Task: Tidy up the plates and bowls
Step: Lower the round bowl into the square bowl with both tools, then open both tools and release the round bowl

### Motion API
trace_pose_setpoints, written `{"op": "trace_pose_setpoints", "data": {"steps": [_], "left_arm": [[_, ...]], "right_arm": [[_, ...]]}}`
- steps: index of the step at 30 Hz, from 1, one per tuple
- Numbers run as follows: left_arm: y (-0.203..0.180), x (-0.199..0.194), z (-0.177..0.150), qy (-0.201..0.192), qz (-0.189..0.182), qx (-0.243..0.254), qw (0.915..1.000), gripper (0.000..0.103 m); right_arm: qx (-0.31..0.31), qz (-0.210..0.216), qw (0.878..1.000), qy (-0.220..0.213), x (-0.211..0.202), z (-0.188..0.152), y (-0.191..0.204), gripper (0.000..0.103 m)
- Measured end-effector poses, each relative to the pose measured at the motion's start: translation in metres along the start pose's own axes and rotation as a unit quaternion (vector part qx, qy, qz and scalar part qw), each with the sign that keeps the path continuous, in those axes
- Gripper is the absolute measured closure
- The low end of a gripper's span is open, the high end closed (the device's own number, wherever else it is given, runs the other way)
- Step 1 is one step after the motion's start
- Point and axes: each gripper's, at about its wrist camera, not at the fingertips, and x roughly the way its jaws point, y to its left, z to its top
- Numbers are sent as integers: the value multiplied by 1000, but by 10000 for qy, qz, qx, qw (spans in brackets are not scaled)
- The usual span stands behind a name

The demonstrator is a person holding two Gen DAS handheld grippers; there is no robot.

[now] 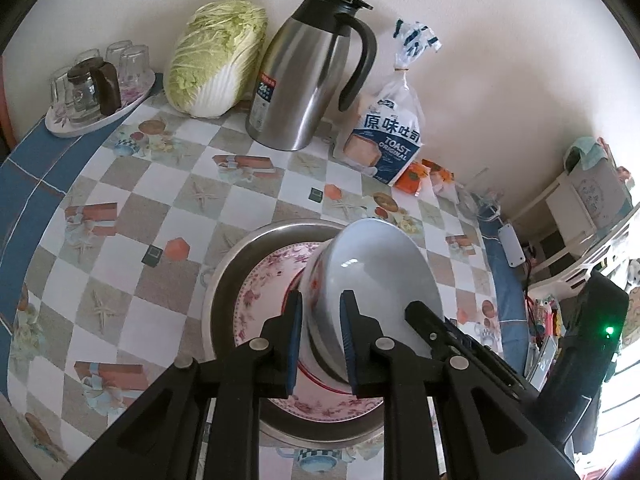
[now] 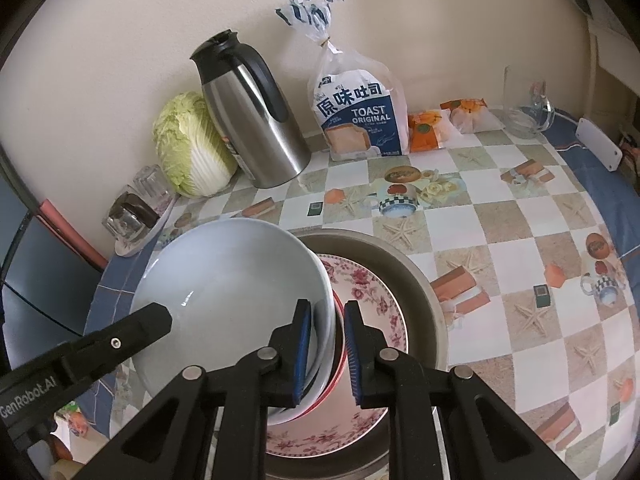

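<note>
Over the floral plate: both grippers meet on one white bowl [image 1: 372, 280], held tilted with its mouth turned up and away from the plate.
Left gripper [image 1: 320, 340]: jaws drawn nearly together, the blue pads [image 1: 295, 340] clamped across the bowl's wall, one pad outside by the foot, one inside.
Right gripper [image 2: 325, 350]: jaws likewise narrow, pinching the opposite rim of the white bowl [image 2: 232, 288]; a red-rimmed edge [image 2: 335, 376] also sits between these pads, and I cannot tell whether it belongs to the same bowl or to a second bowl nested under it.
Bowl relative to the plate: lower edge just above or touching the floral plate [image 1: 272, 276]; contact is hidden by the fingers.
Bowl's axis: leaning, not upright, in both wrist views.
Plate relative to the pan: the floral plate [image 2: 372, 292] lies flat inside the round metal pan [image 2: 420, 292], rim well within the pan's wall.
Nearer hand: neither; the two grips sit on opposite sides of the rim, so the bowl hangs between them.
Coming move, as I judge it: levelling the bowl and lowering it onto the plate's centre; both wrists must turn together or the rim slips from one pad.
Beyond the plate: steel thermos jug [image 1: 308, 72], napa cabbage [image 1: 216, 60] and toast bag [image 1: 384, 136] stand well apart against the wall.
</note>
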Motion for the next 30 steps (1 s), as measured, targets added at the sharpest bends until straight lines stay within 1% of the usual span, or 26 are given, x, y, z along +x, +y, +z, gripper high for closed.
{"op": "trace_pose_setpoints", "data": {"steps": [5, 13, 19, 24, 25, 26, 27, 28, 29, 30], "left_arm": [[8, -5, 3, -143, -106, -241, 9996, 84], [16, 4, 2, -60, -142, -440, 9989, 84], [17, 6, 1, -21, -143, -459, 9988, 84], [12, 1, 1, -40, -24, -306, 9995, 83], [11, -1, 1, -55, -15, -276, 9996, 82], [10, -2, 2, -68, -8, -259, 9996, 73], [9, -4, 2, -94, 14, -244, 9997, 62], [9, -7, 1, -128, 56, -227, 9996, 59], [8, -8, 2, -154, 92, -207, 9996, 57], [8, -10, 2, -175, 121, -192, 9996, 56]], "right_arm": [[-8, -27, 10000, -8, -1, 0, 0, 85], [-40, 7, 9998, -190, -14, 4, 0, 85], [-34, -11, 9999, -151, -12, 3, 1, 85], [-61, -61, 9998, -194, -17, 4, 1, 84], [-73, -71, 9997, -213, -18, 5, 1, 84], [-99, -93, 9996, -239, -21, 5, 2, 84], [-119, -112, 9995, -262, -22, 6, 3, 84], [-138, -130, 9994, -280, -24, 6, 3, 84], [-146, -140, 9994, -285, -25, 6, 3, 80], [-162, -162, 9993, -286, -27, 6, 3, 72]]}}
